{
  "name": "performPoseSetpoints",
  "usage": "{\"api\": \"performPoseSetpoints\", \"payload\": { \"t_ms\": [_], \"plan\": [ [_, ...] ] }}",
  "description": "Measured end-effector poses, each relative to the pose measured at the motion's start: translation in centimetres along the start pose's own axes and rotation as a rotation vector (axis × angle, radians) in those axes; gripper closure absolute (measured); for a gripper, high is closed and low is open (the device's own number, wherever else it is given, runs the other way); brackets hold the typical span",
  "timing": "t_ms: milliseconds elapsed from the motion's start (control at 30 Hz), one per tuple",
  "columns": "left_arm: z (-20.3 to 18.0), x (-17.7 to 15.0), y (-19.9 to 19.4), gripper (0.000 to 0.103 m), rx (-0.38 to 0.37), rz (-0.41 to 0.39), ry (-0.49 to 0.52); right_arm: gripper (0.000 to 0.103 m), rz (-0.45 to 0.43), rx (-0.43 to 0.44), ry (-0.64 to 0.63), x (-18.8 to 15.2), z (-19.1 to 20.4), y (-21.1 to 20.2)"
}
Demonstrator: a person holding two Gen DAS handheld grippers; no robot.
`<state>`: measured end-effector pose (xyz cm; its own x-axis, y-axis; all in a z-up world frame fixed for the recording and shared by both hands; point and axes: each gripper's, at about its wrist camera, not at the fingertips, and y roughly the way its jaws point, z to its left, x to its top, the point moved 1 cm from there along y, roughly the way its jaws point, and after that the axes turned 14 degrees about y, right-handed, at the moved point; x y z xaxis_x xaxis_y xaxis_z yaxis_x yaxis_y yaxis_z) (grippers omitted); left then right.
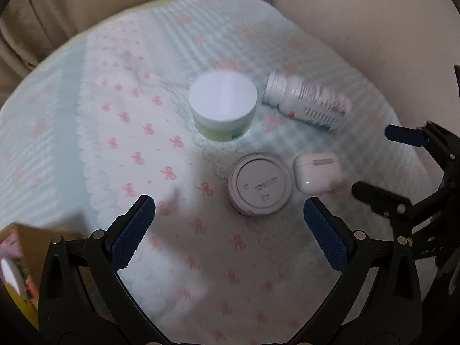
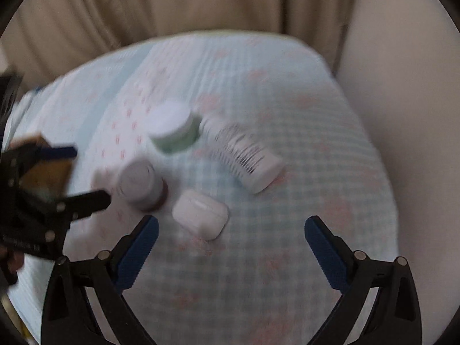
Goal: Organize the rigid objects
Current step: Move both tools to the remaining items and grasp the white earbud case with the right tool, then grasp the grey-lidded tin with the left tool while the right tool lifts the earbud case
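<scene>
Several small things lie on a pale patterned cloth [image 1: 138, 120]. A green jar with a white lid [image 1: 222, 105] stands upright. Beside it a white pill bottle [image 1: 309, 103] lies on its side. A round grey-lidded container [image 1: 260, 184] stands nearer, with a white earbud case [image 1: 317, 172] to its right. My left gripper [image 1: 230, 231] hangs open above the cloth, just short of the grey-lidded container. My right gripper [image 2: 231, 247] is open too, with the earbud case [image 2: 201, 215] just beyond its left finger. The jar [image 2: 174, 129], bottle [image 2: 244, 155] and grey-lidded container [image 2: 141, 184] show blurred.
A cardboard box [image 1: 20, 256] sits at the lower left edge of the cloth. Beige curtains [image 2: 172, 3] hang behind, and a cream wall [image 2: 402, 100] bounds the right. The right gripper [image 1: 388, 166] shows at the right edge of the left wrist view.
</scene>
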<state>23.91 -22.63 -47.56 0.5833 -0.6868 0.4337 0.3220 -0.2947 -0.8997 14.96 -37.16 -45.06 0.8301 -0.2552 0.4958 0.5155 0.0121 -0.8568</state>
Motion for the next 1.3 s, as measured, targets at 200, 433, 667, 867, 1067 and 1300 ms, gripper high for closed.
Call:
{"api": "performPoseSetpoints", "payload": {
  "t_ms": [200,433,667,867,1067,1300],
  "plan": [
    [-0.3,0.6,3.9,0.011,-0.049,0.021,0.053,0.022,0.058,0.060,-0.236,-0.8,1.4,3.4],
    [-1.1,1.3,5.4,0.016,-0.071,0.028,0.131,0.030,0.108,0.107,-0.577,-0.8,3.3,5.3],
    [-1.4,1.8,5.6,0.052,-0.074,0.016,0.164,0.056,0.153,0.156,-0.683,-0.7,4.2,5.6],
    [-1.3,2.5,5.9,0.052,-0.061,0.039,0.158,0.056,0.155,0.129,-0.660,-0.8,4.6,5.3],
    [-0.5,3.2,5.4,0.053,-0.054,0.048,0.124,0.057,0.140,0.119,-0.625,-0.5,5.1,4.2],
    [0.7,3.8,1.6,0.053,-0.030,-0.004,0.082,0.057,0.098,0.106,-0.584,0.7,5.6,1.6]
  ]
}}
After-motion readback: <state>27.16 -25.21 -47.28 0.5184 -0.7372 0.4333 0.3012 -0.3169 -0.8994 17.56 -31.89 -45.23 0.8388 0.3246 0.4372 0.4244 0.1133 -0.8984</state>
